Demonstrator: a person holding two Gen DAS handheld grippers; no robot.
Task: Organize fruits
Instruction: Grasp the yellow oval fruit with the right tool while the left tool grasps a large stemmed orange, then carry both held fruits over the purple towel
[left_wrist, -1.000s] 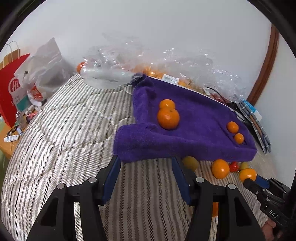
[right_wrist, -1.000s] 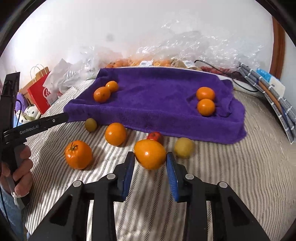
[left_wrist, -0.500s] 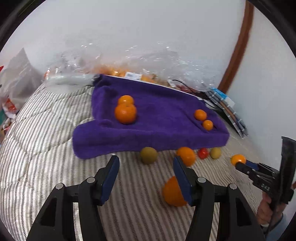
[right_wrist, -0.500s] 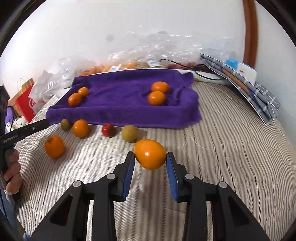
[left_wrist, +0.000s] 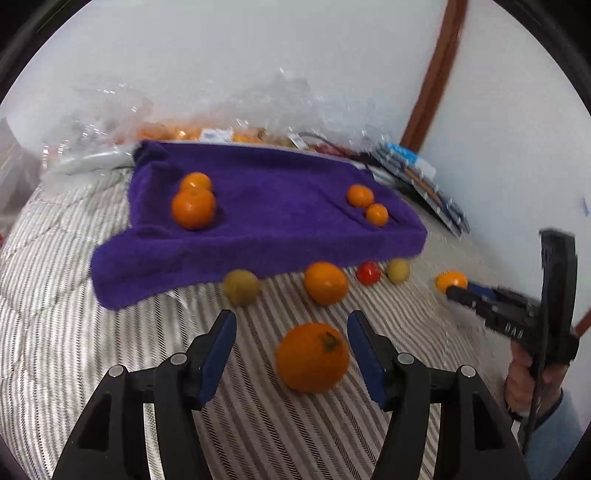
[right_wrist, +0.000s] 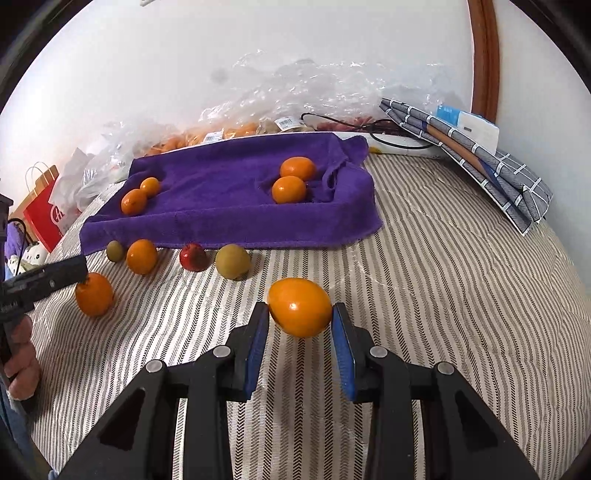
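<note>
- Four oranges (right_wrist: 288, 189) rest in two pairs on the purple towel (right_wrist: 221, 199).
- Five fruits (right_wrist: 232, 261) remain on the striped quilt (right_wrist: 443, 277) beside it.
- Right gripper (right_wrist: 300, 332) clamps a sixth, a smooth orange fruit (right_wrist: 299, 307).
- Left gripper (left_wrist: 291, 345) stands unclenched around a stemmed orange (left_wrist: 312, 357), pads apart from it.

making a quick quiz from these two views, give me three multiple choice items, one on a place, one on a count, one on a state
1. Where does the red fruit lie?
A. on the purple towel
B. on the striped cover in front of the towel
C. in the right gripper

2. How many orange fruits rest on the purple towel?
A. two
B. four
C. six

3. What is the right gripper doing?
A. clamping an orange fruit
B. standing open with nothing in it
C. gripping the towel's edge

Key:
1 B, it sits on the striped cover in the row of loose fruit.
2 B, one pair at each end.
3 A, its pads press the orange fruit, which is off the cover.
</note>
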